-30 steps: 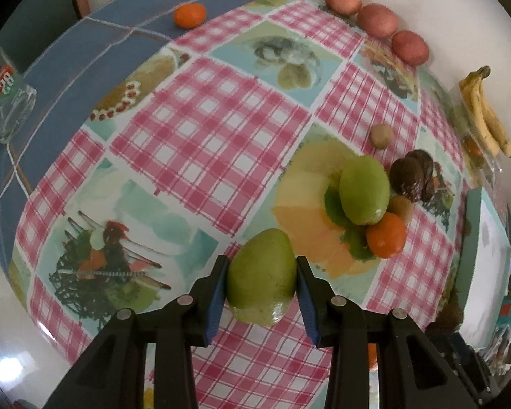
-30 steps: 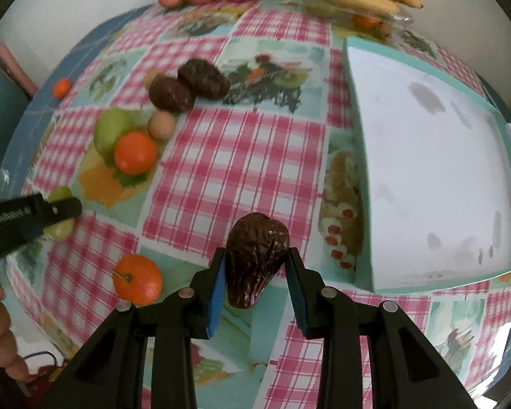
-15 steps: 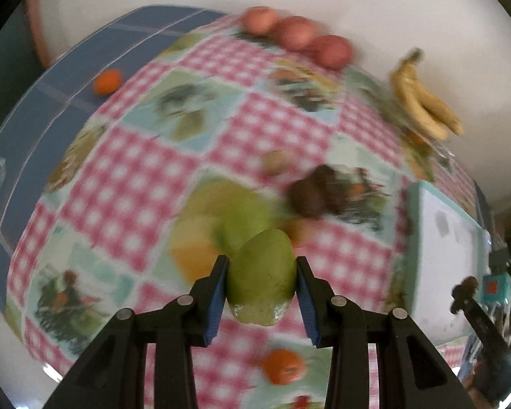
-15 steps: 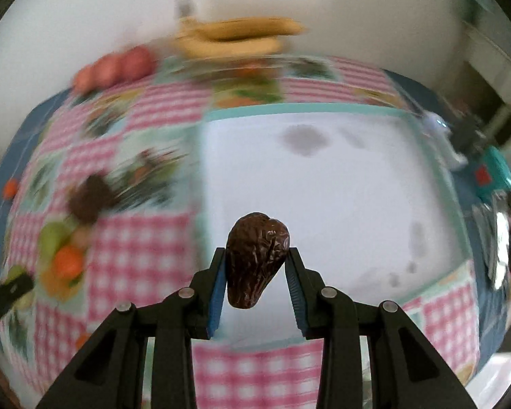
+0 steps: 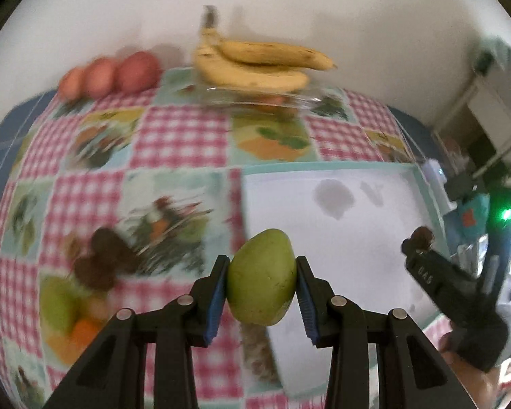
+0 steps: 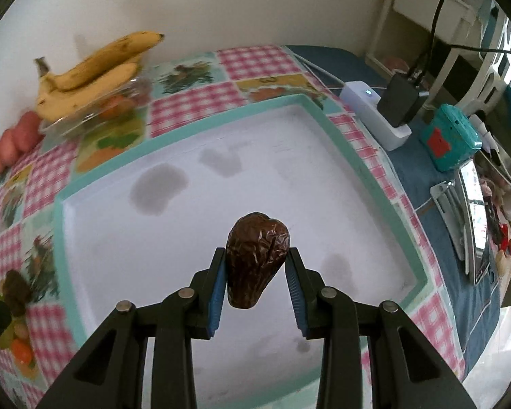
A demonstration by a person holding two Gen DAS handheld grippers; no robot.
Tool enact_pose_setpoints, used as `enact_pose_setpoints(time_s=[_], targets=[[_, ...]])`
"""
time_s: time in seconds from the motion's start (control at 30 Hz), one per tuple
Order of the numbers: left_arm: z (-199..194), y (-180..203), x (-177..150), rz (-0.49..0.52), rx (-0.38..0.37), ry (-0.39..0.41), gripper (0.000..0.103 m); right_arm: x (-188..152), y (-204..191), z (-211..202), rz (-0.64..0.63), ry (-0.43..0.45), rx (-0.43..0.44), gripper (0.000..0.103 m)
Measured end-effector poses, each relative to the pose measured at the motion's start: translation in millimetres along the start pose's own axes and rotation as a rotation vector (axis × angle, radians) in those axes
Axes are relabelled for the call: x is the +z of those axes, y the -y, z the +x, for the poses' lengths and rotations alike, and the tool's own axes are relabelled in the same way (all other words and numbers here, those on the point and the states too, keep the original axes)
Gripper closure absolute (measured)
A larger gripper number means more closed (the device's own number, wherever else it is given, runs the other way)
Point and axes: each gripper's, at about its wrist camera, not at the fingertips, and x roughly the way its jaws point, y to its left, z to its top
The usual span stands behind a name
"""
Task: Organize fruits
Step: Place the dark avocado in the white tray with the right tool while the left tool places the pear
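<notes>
- My left gripper pinches a smooth green mango across its middle, held above the near left edge of the white tray.
- My right gripper squeezes a dark, wrinkled avocado by its sides, hanging over the middle of the tray.
- I judge the mango firm, fairly heavy and slick-skinned; the widest part gives the surest hold.
- The avocado looks soft and overripe, so it may bruise under hard pressure.
- Bananas lie on a clear container by the wall, beside three reddish fruits.
- More fruit lies blurred on the checked tablecloth to the left.
- Nothing lies in the tray below.
</notes>
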Motion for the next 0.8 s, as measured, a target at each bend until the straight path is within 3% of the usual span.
enact_pose_setpoints(time_s=[0.3, 0.47, 0.8], targets=[[54, 43, 6, 0.117, -0.007, -0.038, 0.062, 20, 32, 37, 0.053, -0.027, -0.056, 0.067], [76, 48, 3, 0.129, 0.002, -0.067, 0.062, 26, 36, 47, 0.052, -0.016, -0.058, 0.067], [79, 58, 2, 0.203, 0.053, -0.038, 0.062, 34, 35, 52, 0.038, 0.011, -0.061, 0.067]])
